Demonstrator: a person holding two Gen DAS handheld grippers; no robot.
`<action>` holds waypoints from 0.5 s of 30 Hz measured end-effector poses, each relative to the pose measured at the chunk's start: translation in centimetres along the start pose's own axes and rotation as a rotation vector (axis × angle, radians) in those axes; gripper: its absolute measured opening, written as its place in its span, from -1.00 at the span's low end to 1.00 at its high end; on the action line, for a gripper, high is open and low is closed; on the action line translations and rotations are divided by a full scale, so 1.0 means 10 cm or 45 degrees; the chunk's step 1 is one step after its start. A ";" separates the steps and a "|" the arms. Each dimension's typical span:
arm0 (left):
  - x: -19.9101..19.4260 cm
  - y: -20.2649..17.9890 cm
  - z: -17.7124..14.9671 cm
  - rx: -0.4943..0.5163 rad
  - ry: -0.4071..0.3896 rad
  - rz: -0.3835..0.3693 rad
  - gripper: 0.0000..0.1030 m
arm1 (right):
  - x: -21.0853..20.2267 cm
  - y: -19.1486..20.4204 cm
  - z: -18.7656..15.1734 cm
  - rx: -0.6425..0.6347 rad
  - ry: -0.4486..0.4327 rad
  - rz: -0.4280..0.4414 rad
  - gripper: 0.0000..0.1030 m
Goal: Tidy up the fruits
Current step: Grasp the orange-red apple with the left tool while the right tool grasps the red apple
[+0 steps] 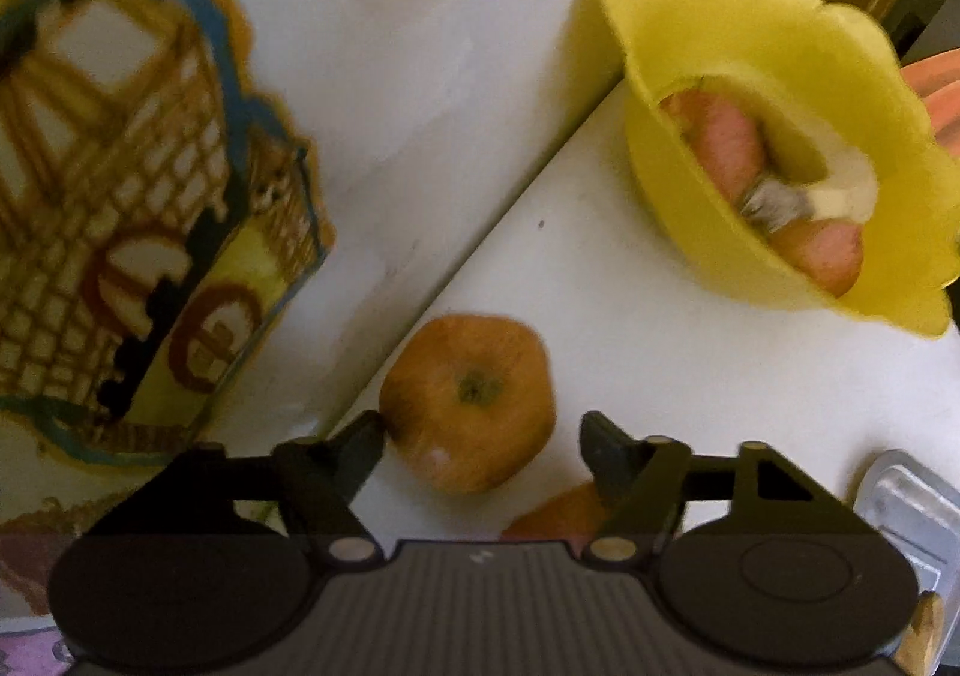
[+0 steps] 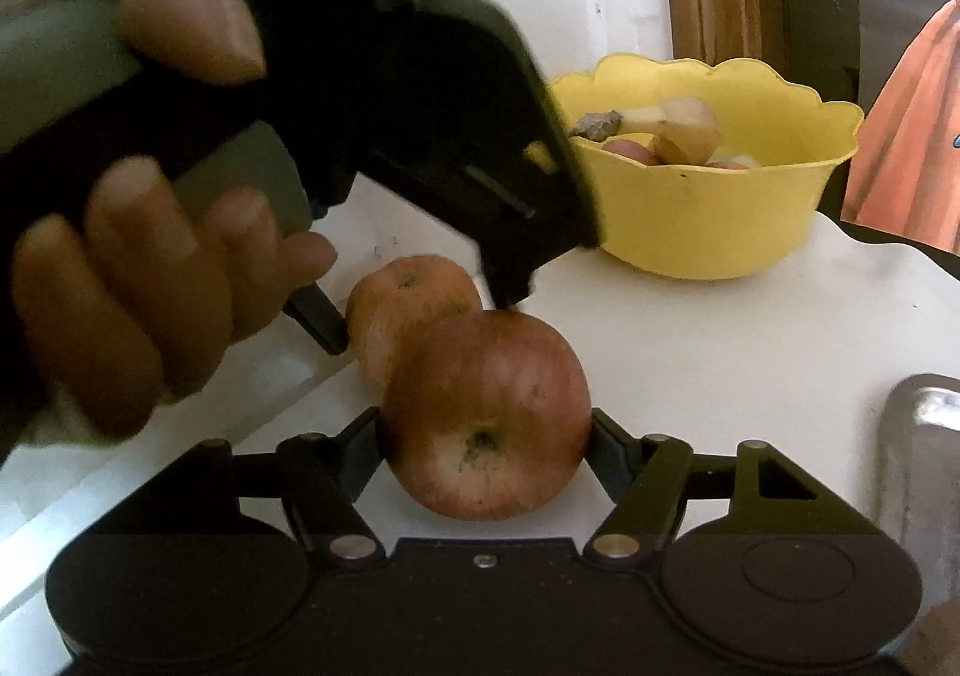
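An orange [image 1: 468, 400] lies on the white counter [image 1: 690, 376] between the fingers of my left gripper [image 1: 480, 430]. The left finger [image 1: 360, 442] touches it, while a small gap separates it from the right finger. A red apple [image 2: 486, 418] sits just in front of the orange [image 2: 408, 298]. My right gripper [image 2: 486, 436] is shut on it, a pad pressed against each side. In the left wrist view only a sliver of that apple [image 1: 558, 514] shows behind a finger. My left gripper [image 2: 414, 310] comes down over the orange, held by a hand [image 2: 120, 286].
A scalloped yellow bowl [image 1: 690, 232] [image 2: 708, 220] holds reddish fruits and pale pieces at the counter's back. A metal tray [image 1: 912, 508] [image 2: 918, 466] sits at the right. A wall with a painted drawing [image 1: 120, 196] bounds the counter's left edge. An orange garment [image 2: 912, 136] hangs behind.
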State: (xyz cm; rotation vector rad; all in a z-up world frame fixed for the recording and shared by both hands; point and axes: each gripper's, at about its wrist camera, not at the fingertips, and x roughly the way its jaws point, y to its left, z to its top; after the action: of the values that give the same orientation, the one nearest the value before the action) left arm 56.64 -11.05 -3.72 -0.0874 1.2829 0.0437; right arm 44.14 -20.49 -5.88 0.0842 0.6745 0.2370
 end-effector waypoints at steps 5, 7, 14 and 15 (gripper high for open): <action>0.11 0.05 -0.03 -0.048 0.015 -0.012 0.33 | -0.16 -0.04 -0.10 0.006 0.005 -0.018 0.39; 0.11 0.02 -0.03 -0.042 0.000 -0.020 0.40 | -0.20 -0.05 -0.13 0.002 0.006 -0.019 0.39; 0.04 -0.02 -0.04 -0.106 -0.071 -0.003 0.65 | -0.27 -0.05 -0.19 0.036 0.002 -0.033 0.39; 0.04 -0.03 -0.05 -0.124 -0.079 0.013 0.63 | -0.28 -0.06 -0.19 0.039 0.001 -0.037 0.39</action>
State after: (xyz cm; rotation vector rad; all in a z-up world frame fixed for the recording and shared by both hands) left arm 56.33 -11.39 -4.18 -0.1623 1.2194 0.1167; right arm 40.97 -21.72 -5.76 0.1033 0.6798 0.1990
